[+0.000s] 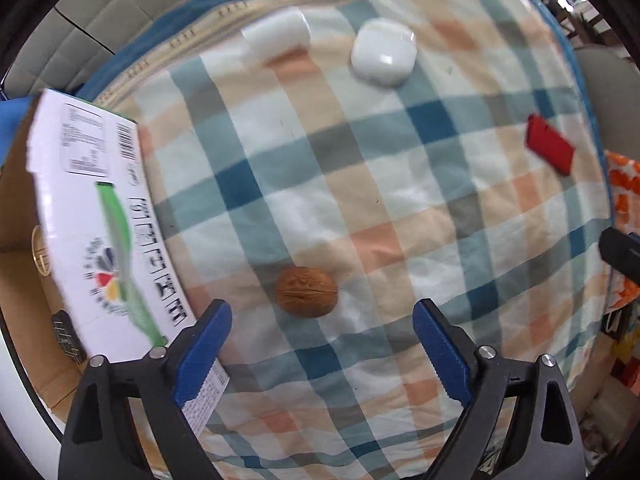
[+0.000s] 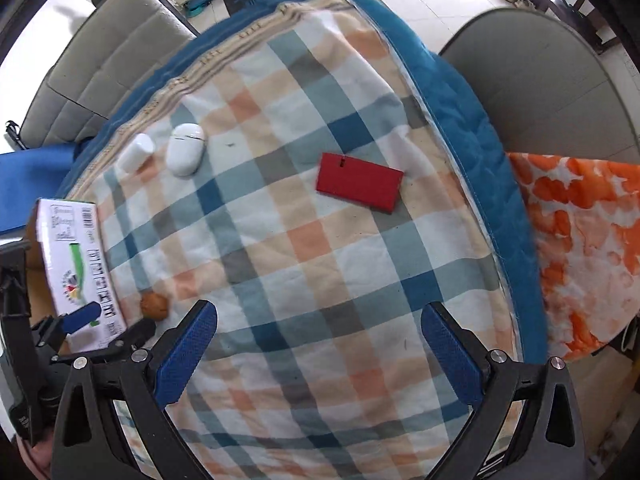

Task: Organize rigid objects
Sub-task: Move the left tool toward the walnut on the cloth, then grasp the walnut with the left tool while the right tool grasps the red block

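A brown walnut point(image 1: 306, 291) lies on the checked cloth point(image 1: 360, 184), just ahead of my open, empty left gripper point(image 1: 322, 316); it also shows in the right wrist view point(image 2: 154, 306). A white cylinder point(image 1: 277, 36) point(image 2: 135, 153) and a white rounded case point(image 1: 384, 53) point(image 2: 185, 154) lie at the far side. A red flat box point(image 1: 550, 148) point(image 2: 359, 187) lies to the right. My right gripper point(image 2: 319, 318) is open and empty above the cloth, well short of the red box. The left gripper point(image 2: 108, 324) shows at the right wrist view's lower left.
An open cardboard box point(image 1: 92, 224) point(image 2: 76, 260) with a white printed flap stands at the cloth's left edge, with small items inside. A blue quilt point(image 2: 460, 128) lies under the cloth. An orange patterned cloth point(image 2: 580, 240) lies to the right. Grey cushions point(image 2: 108, 52) stand behind.
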`<state>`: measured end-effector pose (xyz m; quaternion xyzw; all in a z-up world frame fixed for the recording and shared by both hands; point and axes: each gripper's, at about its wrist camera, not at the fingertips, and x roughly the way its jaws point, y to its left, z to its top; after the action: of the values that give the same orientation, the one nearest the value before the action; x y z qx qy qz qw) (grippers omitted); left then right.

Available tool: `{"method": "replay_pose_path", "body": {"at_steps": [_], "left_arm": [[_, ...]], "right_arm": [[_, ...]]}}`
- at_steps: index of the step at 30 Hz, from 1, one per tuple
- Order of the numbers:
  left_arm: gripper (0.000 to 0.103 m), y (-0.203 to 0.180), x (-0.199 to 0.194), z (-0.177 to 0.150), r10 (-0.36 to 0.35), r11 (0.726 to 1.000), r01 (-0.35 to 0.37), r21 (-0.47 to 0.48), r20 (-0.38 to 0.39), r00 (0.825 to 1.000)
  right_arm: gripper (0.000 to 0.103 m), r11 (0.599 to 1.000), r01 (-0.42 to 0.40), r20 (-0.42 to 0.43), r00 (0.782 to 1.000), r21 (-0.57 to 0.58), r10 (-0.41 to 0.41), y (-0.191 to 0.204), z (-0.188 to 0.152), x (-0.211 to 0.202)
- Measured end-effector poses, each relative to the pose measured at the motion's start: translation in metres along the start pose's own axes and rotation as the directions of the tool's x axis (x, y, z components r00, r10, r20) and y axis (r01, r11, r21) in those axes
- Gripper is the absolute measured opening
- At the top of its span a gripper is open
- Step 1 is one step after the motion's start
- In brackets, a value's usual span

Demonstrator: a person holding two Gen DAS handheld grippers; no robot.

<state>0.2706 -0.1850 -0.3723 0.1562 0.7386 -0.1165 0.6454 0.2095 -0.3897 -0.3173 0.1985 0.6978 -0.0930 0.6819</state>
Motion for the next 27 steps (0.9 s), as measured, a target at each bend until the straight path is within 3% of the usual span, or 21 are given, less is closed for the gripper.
{"method": "replay_pose_path", "body": {"at_steps": [4, 5, 6, 8, 15, 21, 24, 27], "left_arm": [[0.091, -0.004, 0.029, 0.006, 0.039, 0.999, -0.04, -0.009, -0.063, 0.997], [0.078, -0.003, 0.037, 0.007, 0.045, 0.999, -0.047, -0.019, -0.08, 0.996], [0.057, -0.002, 0.042, 0.008, 0.045, 0.999, -0.047, -0.027, -0.093, 0.995], [0.038, 0.0, 0.05, 0.008, 0.031, 0.998, -0.036, -0.042, -0.123, 0.992], [0.038, -0.009, 0.028, 0.032, -0.018, 0.995, 0.017, -0.099, -0.012, 1.0], [0.038, -0.019, 0.024, 0.06, -0.059, 0.988, 0.062, -0.144, 0.021, 0.998], [0.038, -0.022, 0.024, 0.065, -0.068, 0.986, 0.071, -0.15, 0.025, 0.997], [0.038, -0.026, 0.029, 0.067, -0.075, 0.985, 0.077, -0.154, 0.016, 0.997]], "right_arm": [[0.103, 1.0, -0.014, -0.041, 0.999, -0.001, 0.014, -0.005, 0.006, 0.022], [0.103, 1.0, -0.013, -0.045, 0.999, -0.004, 0.013, -0.006, 0.007, 0.026], [0.103, 1.0, -0.012, -0.047, 0.999, -0.005, 0.012, -0.007, 0.009, 0.028], [0.103, 1.0, -0.012, -0.051, 0.999, -0.003, 0.012, -0.01, 0.014, 0.033], [0.103, 0.994, -0.04, -0.032, 0.999, 0.103, 0.044, -0.028, 0.047, 0.038], [0.103, 0.969, -0.027, -0.035, 0.999, 0.245, 0.037, -0.043, 0.079, 0.062], [0.093, 0.959, -0.037, -0.072, 0.996, 0.28, 0.059, -0.045, 0.087, 0.079], [0.091, 0.959, 0.007, -0.074, 0.997, 0.283, 0.015, -0.042, 0.09, 0.085]]}}
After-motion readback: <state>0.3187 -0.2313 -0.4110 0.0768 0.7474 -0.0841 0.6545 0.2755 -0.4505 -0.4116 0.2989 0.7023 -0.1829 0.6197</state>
